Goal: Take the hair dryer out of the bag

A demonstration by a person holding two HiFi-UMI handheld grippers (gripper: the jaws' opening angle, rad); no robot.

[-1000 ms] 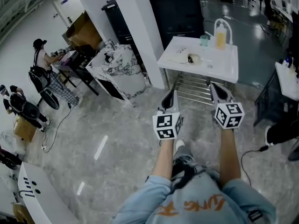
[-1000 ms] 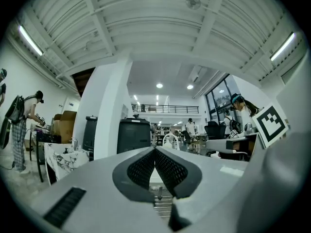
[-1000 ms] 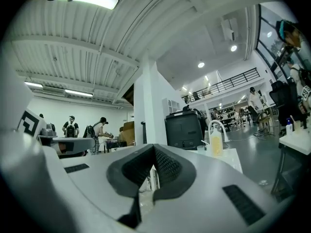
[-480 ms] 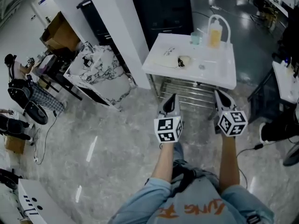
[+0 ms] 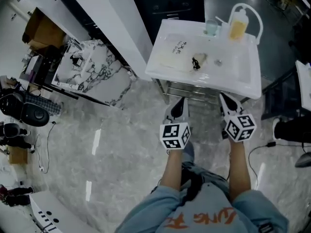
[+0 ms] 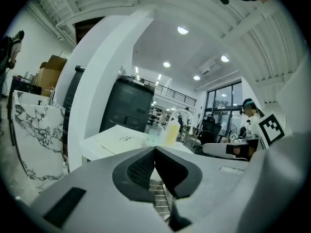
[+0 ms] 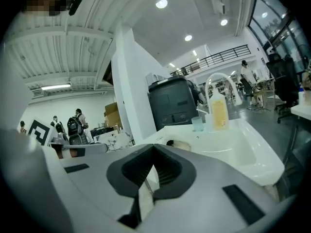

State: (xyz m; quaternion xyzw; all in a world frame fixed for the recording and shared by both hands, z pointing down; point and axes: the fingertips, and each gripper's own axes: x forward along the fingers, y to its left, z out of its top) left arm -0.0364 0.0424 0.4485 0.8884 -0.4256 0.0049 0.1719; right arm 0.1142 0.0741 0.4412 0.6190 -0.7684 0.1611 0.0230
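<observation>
A white basin (image 5: 233, 69) stands on a grey marbled floor (image 5: 121, 149). At the basin's far rim a yellow bottle (image 5: 237, 28) stands just beside a clear cup (image 5: 211, 28), under a white arched tap (image 5: 245, 5). A metal rack (image 5: 189, 89) sits beneath the basin. To the basin's left rises a white pillar (image 5: 121, 28), with a marble-patterned cabinet (image 5: 95, 74) and a cardboard box (image 5: 41, 30) further left. Behind the basin is a dark cabinet (image 5: 170, 4).
</observation>
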